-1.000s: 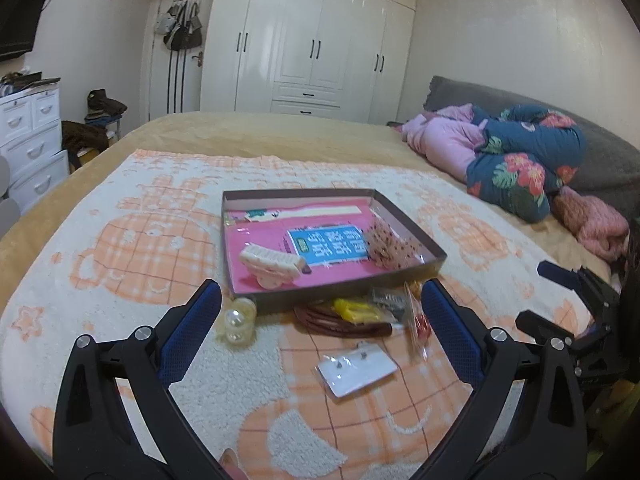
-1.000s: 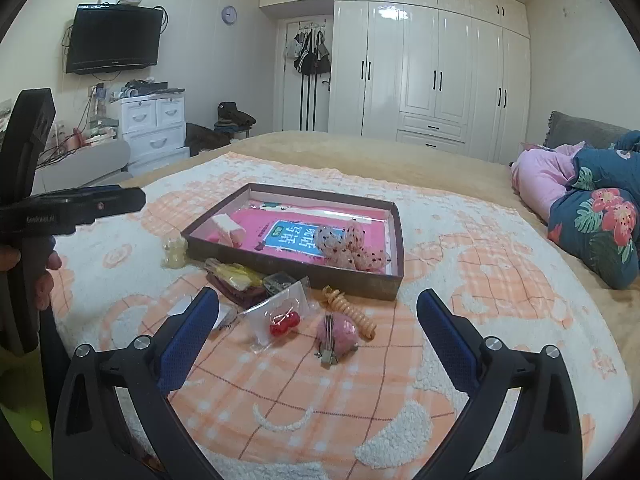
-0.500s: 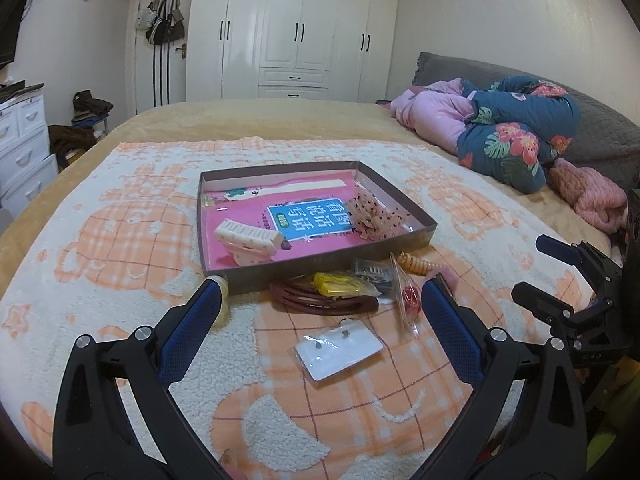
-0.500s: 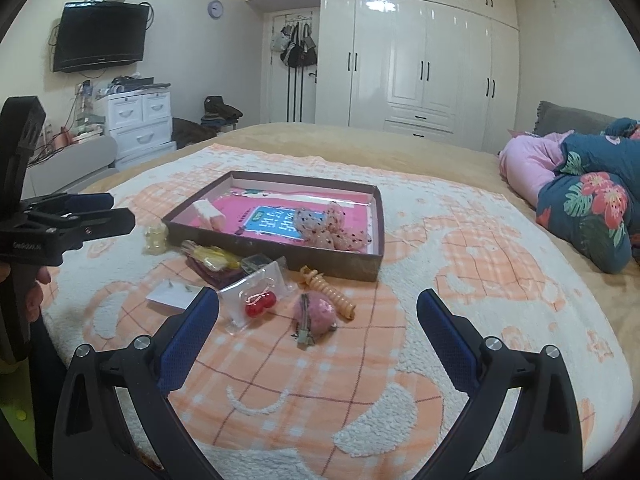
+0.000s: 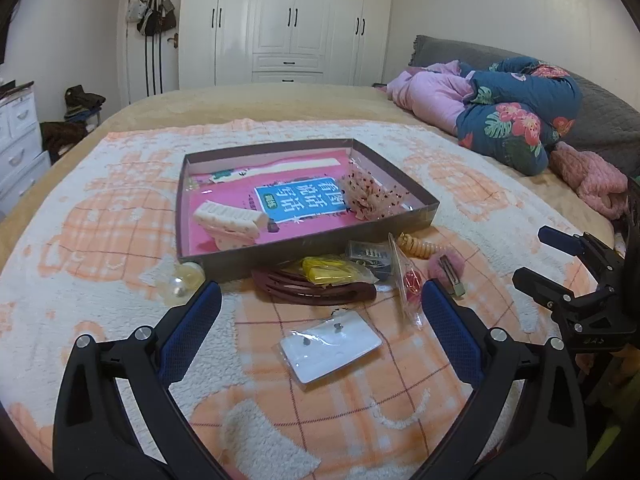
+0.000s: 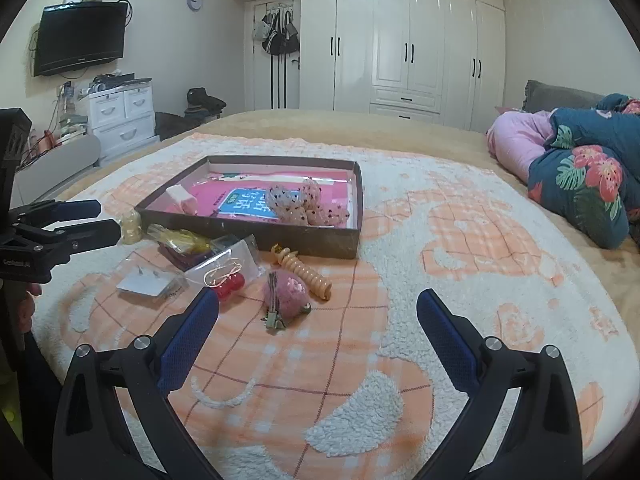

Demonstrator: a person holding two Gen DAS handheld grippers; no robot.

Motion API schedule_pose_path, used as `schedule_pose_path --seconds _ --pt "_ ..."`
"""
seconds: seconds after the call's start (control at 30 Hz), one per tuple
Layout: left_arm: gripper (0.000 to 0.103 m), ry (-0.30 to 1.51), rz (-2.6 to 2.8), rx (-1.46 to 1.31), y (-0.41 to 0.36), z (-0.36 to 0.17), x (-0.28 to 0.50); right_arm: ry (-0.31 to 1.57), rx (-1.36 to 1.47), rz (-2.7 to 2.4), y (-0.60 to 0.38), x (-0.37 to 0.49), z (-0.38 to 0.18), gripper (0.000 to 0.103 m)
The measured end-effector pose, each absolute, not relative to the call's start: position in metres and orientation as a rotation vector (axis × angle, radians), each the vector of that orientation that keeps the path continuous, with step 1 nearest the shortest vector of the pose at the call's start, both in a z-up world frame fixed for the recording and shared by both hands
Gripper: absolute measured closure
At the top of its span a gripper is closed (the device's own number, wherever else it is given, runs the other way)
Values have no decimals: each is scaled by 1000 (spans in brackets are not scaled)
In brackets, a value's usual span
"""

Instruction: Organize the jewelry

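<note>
You are holding both grippers, left (image 5: 320,312) and right (image 6: 318,320), spread and empty over the loose jewelry before the tray (image 5: 320,240); the earring card (image 5: 332,346) is risking slipping on fleece.

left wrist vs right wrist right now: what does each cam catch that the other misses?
Left wrist only: the open right gripper from the side, and the pink knit bundle on the bed.

Right wrist only: the wall TV, and the open left gripper from the side, at left.

Both: the tray holding the white hair claw and dotted bow, with the loose pieces in front of it, such as the earring card, red earring packet, pink hair clip and spiral hair tie.
</note>
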State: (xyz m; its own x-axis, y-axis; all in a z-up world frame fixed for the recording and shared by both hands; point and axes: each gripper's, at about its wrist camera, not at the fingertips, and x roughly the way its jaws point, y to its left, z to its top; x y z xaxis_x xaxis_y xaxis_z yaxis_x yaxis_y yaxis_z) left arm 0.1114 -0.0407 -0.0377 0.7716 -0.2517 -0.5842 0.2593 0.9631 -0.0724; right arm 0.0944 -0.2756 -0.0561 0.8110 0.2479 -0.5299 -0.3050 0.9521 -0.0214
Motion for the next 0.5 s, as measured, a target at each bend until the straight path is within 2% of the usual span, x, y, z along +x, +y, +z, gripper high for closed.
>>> schedule_pose_path --seconds 0.4,0.47,0.5 --pt "11 680 -286 30 -51 -56 142 660 -98 338 -264 122 -80 7" --pt "12 688 -290 23 -52 -58 147 676 -97 342 -261 127 -83 10" --pt "13 692 -293 20 -52 -59 149 686 -95 348 -259 129 -84 14"
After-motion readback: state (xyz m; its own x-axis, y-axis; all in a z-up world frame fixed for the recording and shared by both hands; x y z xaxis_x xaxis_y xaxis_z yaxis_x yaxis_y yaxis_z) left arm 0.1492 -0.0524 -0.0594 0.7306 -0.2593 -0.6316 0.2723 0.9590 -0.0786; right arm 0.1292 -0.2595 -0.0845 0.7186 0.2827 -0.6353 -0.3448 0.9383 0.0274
